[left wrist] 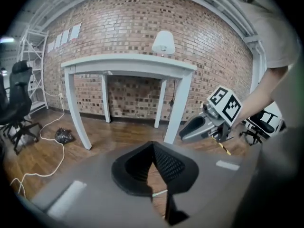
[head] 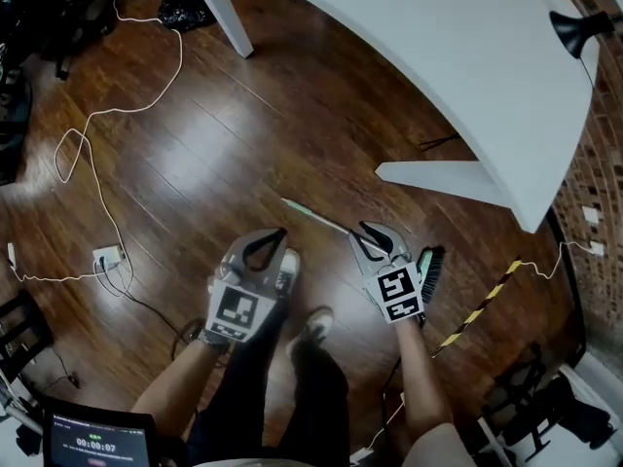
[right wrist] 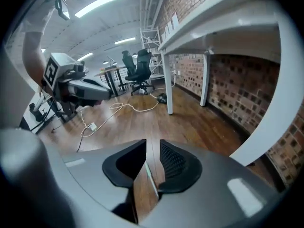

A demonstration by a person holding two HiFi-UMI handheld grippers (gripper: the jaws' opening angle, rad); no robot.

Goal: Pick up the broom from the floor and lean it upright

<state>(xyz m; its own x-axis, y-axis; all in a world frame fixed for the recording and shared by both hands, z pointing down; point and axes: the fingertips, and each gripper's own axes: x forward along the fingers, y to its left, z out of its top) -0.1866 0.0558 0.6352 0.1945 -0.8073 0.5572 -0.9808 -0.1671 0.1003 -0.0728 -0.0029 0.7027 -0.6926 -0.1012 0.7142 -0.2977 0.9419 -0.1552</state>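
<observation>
The broom lies flat on the wooden floor in the head view: a thin pale green handle [head: 311, 214] and a black brush head [head: 431, 272] at its right end. My right gripper [head: 373, 233] hovers over the handle near the brush end, pointing down. It is open, and in the right gripper view [right wrist: 153, 148] the handle [right wrist: 150, 175] shows on the floor through the gap, with neither pad touching it. My left gripper [head: 277, 233] hangs left of the handle, its tips together and empty. The left gripper view [left wrist: 152, 146] shows its pads meeting at the tip.
A white table [head: 467, 66] spans the top right, with legs [head: 219, 8] reaching the floor. A white cable [head: 97, 125] runs to a power strip [head: 107, 258] at left. Yellow-black tape [head: 482, 309] lies beside the brush. The person's shoes [head: 316, 324] stand below the grippers. Office chairs [right wrist: 137, 70] stand far off.
</observation>
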